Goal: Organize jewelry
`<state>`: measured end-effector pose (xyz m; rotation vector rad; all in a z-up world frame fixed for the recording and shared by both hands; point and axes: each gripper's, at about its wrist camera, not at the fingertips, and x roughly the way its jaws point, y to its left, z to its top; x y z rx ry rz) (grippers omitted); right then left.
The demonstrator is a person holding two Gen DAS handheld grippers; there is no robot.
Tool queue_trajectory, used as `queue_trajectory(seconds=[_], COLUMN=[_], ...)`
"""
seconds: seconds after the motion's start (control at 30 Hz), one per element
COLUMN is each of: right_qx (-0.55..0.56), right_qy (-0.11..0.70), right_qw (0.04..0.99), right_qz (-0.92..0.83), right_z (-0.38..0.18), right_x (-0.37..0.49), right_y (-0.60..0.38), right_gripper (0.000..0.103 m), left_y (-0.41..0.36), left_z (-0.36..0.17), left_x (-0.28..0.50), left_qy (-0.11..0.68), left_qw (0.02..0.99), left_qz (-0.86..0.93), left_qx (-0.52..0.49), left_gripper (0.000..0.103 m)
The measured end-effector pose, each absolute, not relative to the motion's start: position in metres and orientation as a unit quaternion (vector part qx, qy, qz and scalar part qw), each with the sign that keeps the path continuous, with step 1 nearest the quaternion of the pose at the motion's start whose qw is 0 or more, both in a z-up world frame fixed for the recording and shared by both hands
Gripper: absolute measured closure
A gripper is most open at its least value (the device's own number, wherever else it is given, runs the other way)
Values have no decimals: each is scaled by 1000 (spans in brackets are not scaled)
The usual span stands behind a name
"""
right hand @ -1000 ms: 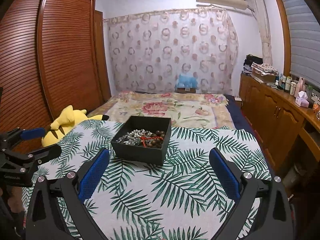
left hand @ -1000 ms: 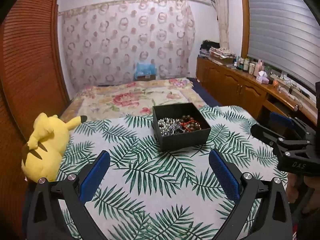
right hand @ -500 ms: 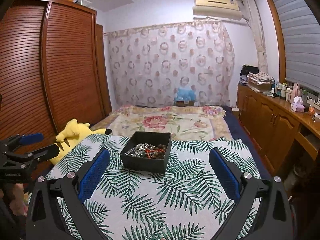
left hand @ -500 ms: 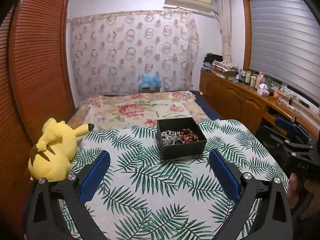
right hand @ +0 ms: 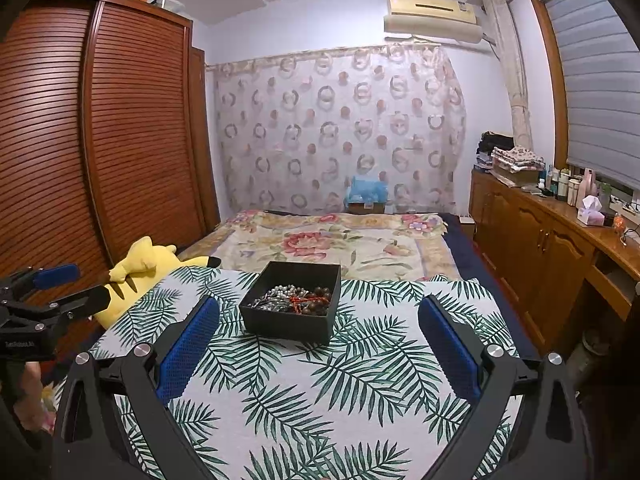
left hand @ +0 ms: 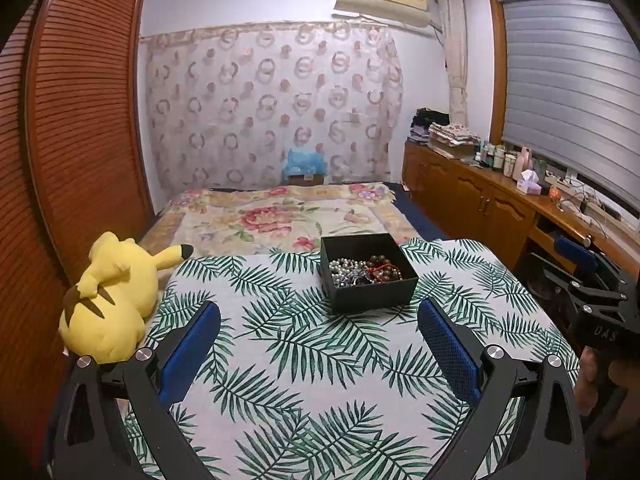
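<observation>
jewelry (left hand: 364,271) in box (left hand: 372,296), plush toy (left hand: 110,300) left.

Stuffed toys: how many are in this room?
2 that I can see: a yellow plush beside the leaf-print cloth, and a blue plush by the far curtain. Others may be hidden.

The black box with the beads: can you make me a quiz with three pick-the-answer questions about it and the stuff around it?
1. Where does the black box sit?
A. on the leaf-print cloth
B. on the wooden counter
C. on the floor

2. What colour is the plush toy beside the cloth?
A. pink
B. yellow
C. green

3. How are the left gripper and the right gripper set?
A. both shut on beads
B. one holds the box
C. both open and empty

Answers: 1 A, the box rests on the leaf pattern. 2 B, its body is bright yellow. 3 C, the blue fingers stand wide apart with nothing between them.
</observation>
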<state>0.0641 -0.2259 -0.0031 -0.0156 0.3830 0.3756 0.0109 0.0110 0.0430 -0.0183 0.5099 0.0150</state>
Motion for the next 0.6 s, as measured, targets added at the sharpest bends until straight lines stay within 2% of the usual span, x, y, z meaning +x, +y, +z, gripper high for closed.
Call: queue_trajectory(seconds=[0.6], right_qx=[-4], right_qy=[194], right_qw=[963], right_qz=[188], right_z=[-9], right_x=[67], right_y=[-225], right_gripper=[3], left_y=[12], left_z=[42], left_x=[11], left_qy=[251], left_qw=[968], left_qz=[8], left_qx=[-11], left_gripper=[8])
